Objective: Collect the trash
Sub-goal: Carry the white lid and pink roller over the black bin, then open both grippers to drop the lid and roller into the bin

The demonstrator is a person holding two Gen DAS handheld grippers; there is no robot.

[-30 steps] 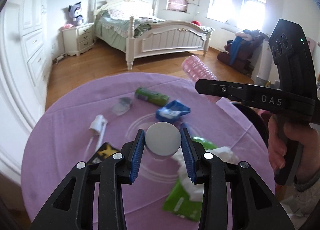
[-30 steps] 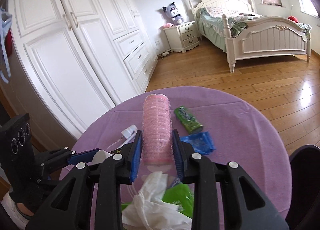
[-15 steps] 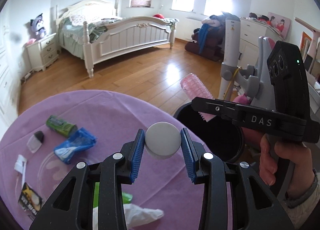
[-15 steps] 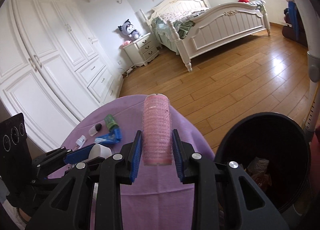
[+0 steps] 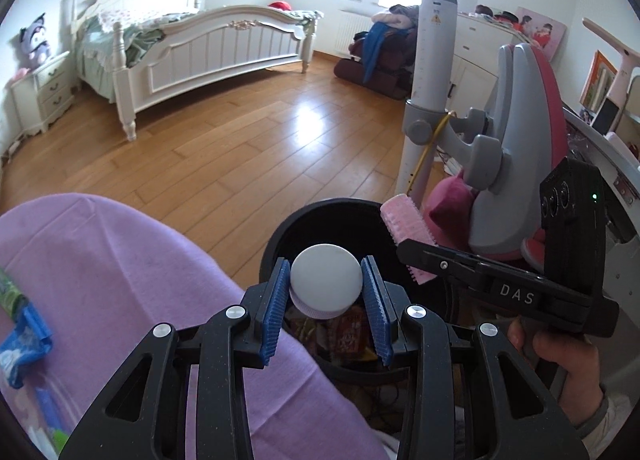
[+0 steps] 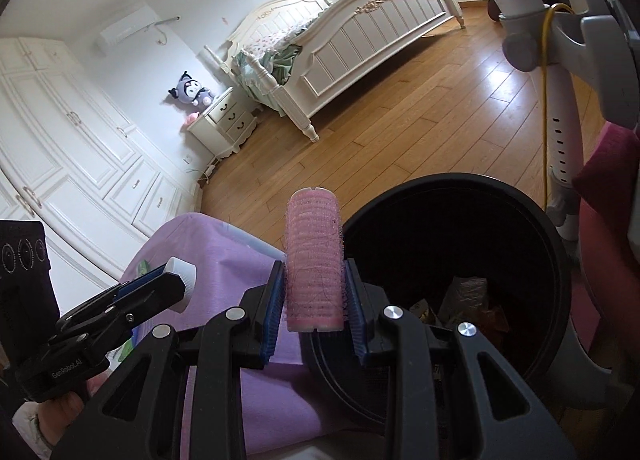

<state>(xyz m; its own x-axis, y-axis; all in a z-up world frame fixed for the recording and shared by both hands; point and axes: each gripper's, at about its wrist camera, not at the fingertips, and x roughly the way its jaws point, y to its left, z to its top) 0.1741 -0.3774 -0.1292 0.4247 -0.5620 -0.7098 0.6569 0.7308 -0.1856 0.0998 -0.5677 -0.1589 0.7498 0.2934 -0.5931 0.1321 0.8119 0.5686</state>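
Both tools loaded over black bin; purple table beside.

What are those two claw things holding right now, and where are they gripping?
Left gripper clamps a white-capped bottle by its cap's sides; right gripper pinches a pink hair roller across its lower half.

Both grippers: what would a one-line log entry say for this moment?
left gripper: shut on white cap | right gripper: shut on pink roller | both over black bin | bin: trash inside | release: not yet

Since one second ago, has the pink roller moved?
Yes. The pink roller, shut in the right tool, went from above the purple table toward the black bin.
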